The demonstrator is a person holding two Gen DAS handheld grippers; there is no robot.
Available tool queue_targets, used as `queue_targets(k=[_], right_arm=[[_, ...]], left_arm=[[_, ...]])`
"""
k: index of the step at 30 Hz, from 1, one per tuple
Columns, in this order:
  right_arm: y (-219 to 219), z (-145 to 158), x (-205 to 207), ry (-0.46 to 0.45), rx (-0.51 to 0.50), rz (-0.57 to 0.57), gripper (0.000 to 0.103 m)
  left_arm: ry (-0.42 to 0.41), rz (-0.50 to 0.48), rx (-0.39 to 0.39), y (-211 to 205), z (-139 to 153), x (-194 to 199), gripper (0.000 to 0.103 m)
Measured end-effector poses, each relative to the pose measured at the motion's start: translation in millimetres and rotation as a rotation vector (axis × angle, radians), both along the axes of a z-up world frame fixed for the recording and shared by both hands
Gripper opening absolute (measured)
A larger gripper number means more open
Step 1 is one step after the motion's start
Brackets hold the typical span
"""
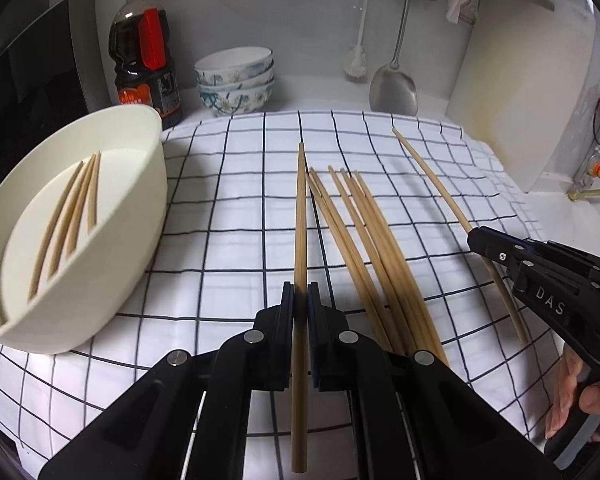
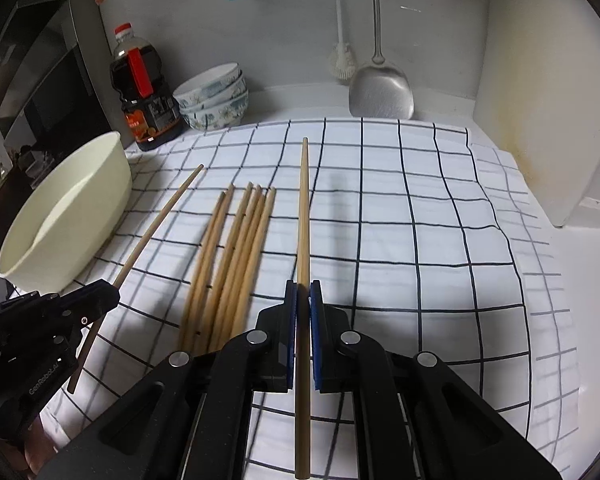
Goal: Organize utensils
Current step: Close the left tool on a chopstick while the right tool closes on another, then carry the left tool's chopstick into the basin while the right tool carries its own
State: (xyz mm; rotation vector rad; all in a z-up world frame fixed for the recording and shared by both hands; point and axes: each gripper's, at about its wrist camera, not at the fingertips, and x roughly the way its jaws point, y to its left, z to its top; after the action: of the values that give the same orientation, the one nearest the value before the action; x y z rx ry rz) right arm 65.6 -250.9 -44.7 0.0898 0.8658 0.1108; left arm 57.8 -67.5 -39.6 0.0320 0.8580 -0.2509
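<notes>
My left gripper (image 1: 300,294) is shut on one wooden chopstick (image 1: 300,200), held lifted over the checked cloth. My right gripper (image 2: 303,294) is shut on another chopstick (image 2: 304,200), also raised. Each view catches the other tool: the right gripper (image 1: 475,239) at the right edge pinching its chopstick (image 1: 424,164), the left gripper (image 2: 110,294) at the lower left with its own chopstick (image 2: 160,220). Between them several loose chopsticks (image 1: 364,232) (image 2: 236,248) lie in a bundle on the cloth. A cream basin (image 1: 112,248) (image 2: 68,216) at the left holds several chopsticks (image 1: 72,208).
The checked cloth (image 1: 228,208) covers the counter. Behind it stand a dark sauce bottle (image 1: 146,60), three stacked patterned bowls (image 1: 236,80), a hanging metal spatula (image 1: 394,88) and a white brush (image 1: 356,62). A pale cutting board (image 1: 520,100) leans at the right. A person's hand (image 1: 568,392) grips the right tool.
</notes>
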Motion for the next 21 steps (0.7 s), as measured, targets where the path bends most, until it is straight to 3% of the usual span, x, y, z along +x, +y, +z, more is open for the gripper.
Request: queue_targets(k=[10, 21], right_arm=[[45.5, 27.9, 0.3, -0.059, 0.048, 0.02, 0.006], [142.9, 48.1, 30.6, -0.076, 0.046, 0.138, 0.006]], left_arm=[[-0.091, 0.017, -0.031, 54.6, 46.2, -10.4, 0.007], [-0.134, 0.12, -0.05, 151.3, 61.9, 3.7, 0.007]])
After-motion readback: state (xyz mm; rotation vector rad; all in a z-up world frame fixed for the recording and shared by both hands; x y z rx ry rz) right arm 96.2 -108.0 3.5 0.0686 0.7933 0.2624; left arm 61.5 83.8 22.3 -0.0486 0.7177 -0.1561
